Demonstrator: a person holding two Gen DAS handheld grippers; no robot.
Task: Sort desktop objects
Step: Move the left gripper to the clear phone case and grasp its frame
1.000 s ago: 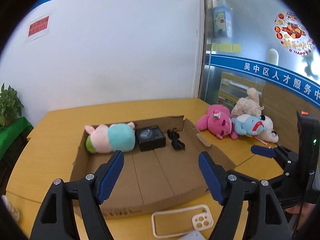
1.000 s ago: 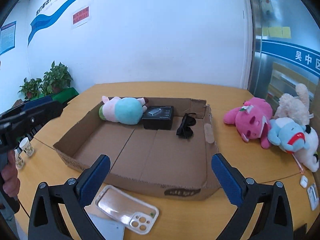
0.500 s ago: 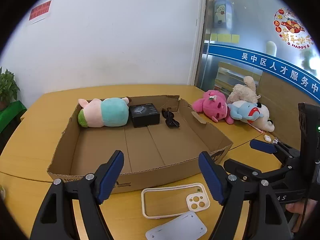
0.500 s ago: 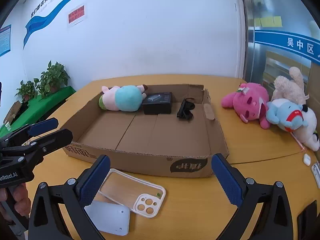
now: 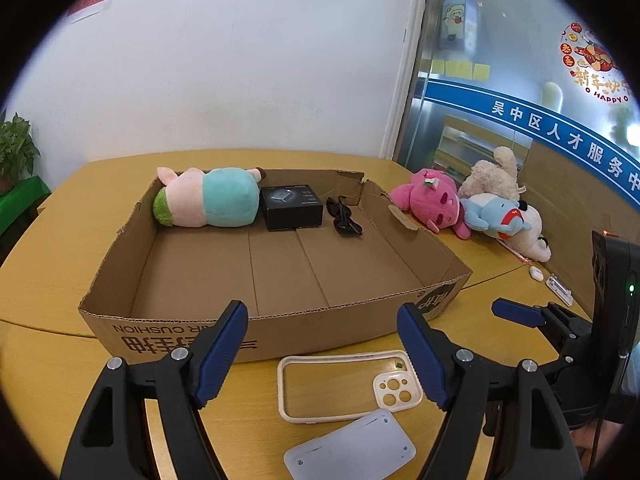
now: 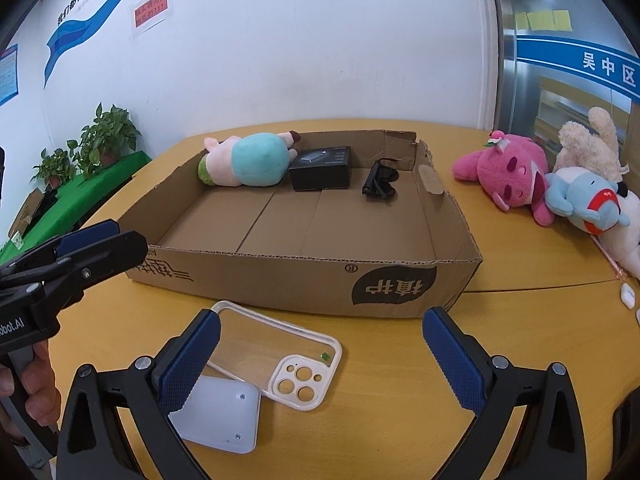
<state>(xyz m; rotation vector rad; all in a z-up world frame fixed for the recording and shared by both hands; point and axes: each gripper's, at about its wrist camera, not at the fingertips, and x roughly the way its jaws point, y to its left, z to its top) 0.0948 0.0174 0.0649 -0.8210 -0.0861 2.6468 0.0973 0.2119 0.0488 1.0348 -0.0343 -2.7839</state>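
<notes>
Sorting status: box part-filled
left gripper (image 5: 320, 344): spread, empty
right gripper (image 6: 320, 356): spread, empty
phone case (image 6: 280, 356): bench, 6 o'clock of cardboard box (image 6: 304, 280), likely next

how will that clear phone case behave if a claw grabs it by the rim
The phone case is a thin open frame with a clear back, so it probably flexes when squeezed. It looks light and may skid on the smooth table. One end overlaps the white plate, so lifting could nudge that.
</notes>
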